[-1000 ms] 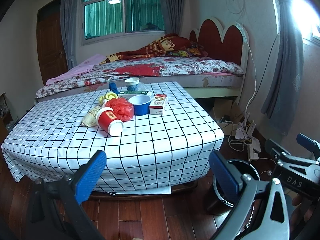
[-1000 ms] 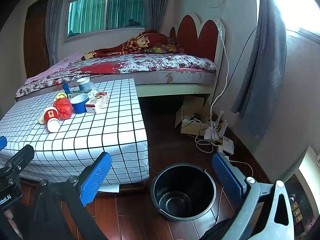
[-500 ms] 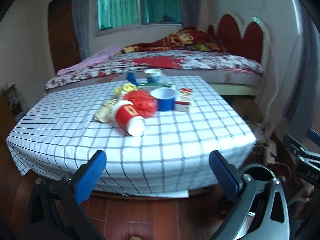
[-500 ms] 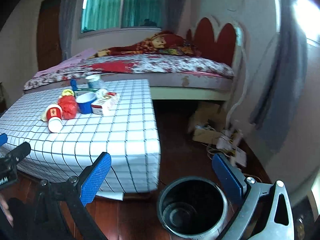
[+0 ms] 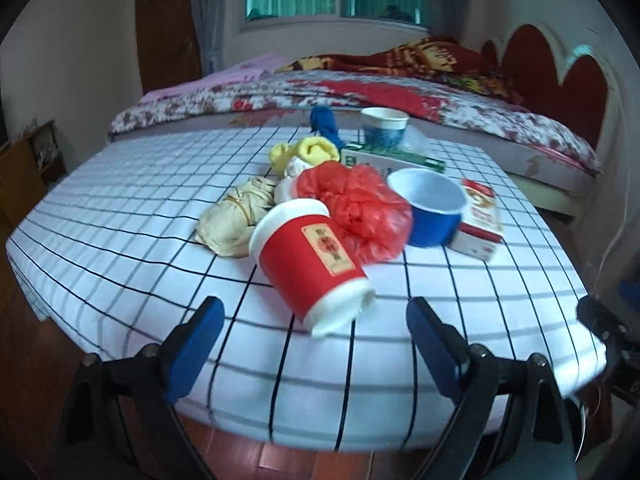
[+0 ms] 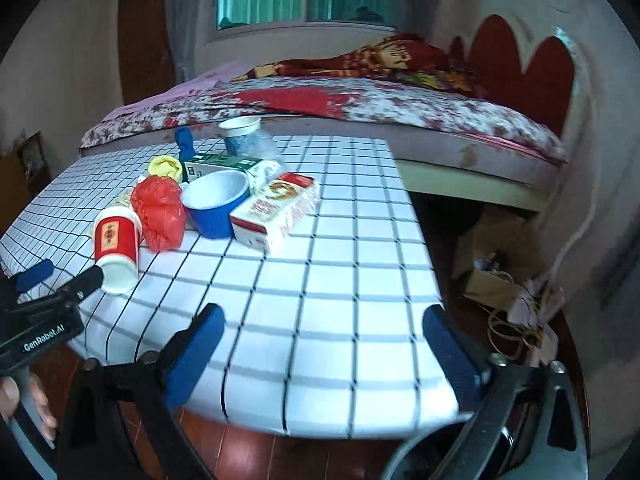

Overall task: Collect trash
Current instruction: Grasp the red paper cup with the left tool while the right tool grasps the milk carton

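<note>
Trash lies grouped on the checked tablecloth (image 5: 120,216): a tipped red paper cup (image 5: 308,256), a crumpled red plastic bag (image 5: 356,208), a blue bowl (image 5: 428,208), a red-and-white carton (image 5: 480,220), a beige wad (image 5: 236,216), a yellow wad (image 5: 308,152), a green box (image 5: 392,156) and a blue-patterned cup (image 5: 384,126). My left gripper (image 5: 314,344) is open and empty, just short of the red cup's base. My right gripper (image 6: 324,344) is open and empty over the table's near right part, apart from the red cup (image 6: 116,244), the blue bowl (image 6: 216,204) and the carton (image 6: 276,212).
A bed (image 5: 400,96) with a red headboard stands behind the table. Cables and a cardboard box (image 6: 500,276) lie on the wooden floor at the right. The black bin's rim (image 6: 404,456) shows at the bottom of the right wrist view.
Both grippers have moved forward and up toward the table. The trash now looms larger, and the bin has dropped nearly out of the right wrist view. Both stay open.
</note>
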Motion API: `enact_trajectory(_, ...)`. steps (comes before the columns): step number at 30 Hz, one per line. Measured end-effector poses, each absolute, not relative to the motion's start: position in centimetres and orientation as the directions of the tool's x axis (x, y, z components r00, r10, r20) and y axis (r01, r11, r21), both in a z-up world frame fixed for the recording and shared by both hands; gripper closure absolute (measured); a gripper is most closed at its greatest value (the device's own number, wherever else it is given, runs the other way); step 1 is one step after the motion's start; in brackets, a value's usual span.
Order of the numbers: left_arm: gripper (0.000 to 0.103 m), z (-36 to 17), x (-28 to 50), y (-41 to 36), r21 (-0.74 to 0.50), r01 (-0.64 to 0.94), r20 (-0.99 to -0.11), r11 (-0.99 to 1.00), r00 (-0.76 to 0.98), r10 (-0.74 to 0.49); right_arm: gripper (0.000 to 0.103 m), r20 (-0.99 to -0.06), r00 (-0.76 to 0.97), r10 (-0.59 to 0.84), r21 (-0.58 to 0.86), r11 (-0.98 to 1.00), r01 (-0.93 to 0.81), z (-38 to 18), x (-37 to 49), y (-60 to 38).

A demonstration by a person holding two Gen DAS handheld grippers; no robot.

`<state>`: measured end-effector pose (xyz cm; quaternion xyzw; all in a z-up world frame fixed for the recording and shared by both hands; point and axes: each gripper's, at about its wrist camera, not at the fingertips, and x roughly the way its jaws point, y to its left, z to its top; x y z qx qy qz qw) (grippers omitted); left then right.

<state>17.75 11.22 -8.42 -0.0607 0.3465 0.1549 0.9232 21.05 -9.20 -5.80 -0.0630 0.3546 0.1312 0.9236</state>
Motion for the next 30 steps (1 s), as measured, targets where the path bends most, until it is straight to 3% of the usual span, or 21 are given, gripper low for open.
enact_trajectory(8,0.010,-10.1,21.5,12.5,-0.018,-0.360,-0.685,0.933,0.684,0.250,0.012,-0.716,0.656,0.240,-0.025,0.930,-0.368,-8.4,26.5,-5.4)
enact_trajectory(15,0.028,-11.0,22.1,13.8,-0.001,-0.315,-0.696,0.949,0.682,0.225,0.016,-0.763,0.585,0.275,0.032,0.920,-0.390,-10.0,31.4,-2.3)
enact_trajectory(23,0.034,-11.1,21.9,14.5,-0.004,-0.267,-0.686,0.964,0.702,0.192,0.019,-0.768,0.611,0.193,-0.004,0.952,-0.305,-9.7,32.3,-5.2)
enact_trajectory(30,0.038,-11.2,21.2,15.0,-0.004,-0.288,-0.684,0.958,0.699,0.208,0.019,-0.765,0.585,0.270,0.054,0.931,-0.360,-9.0,32.8,-3.7)
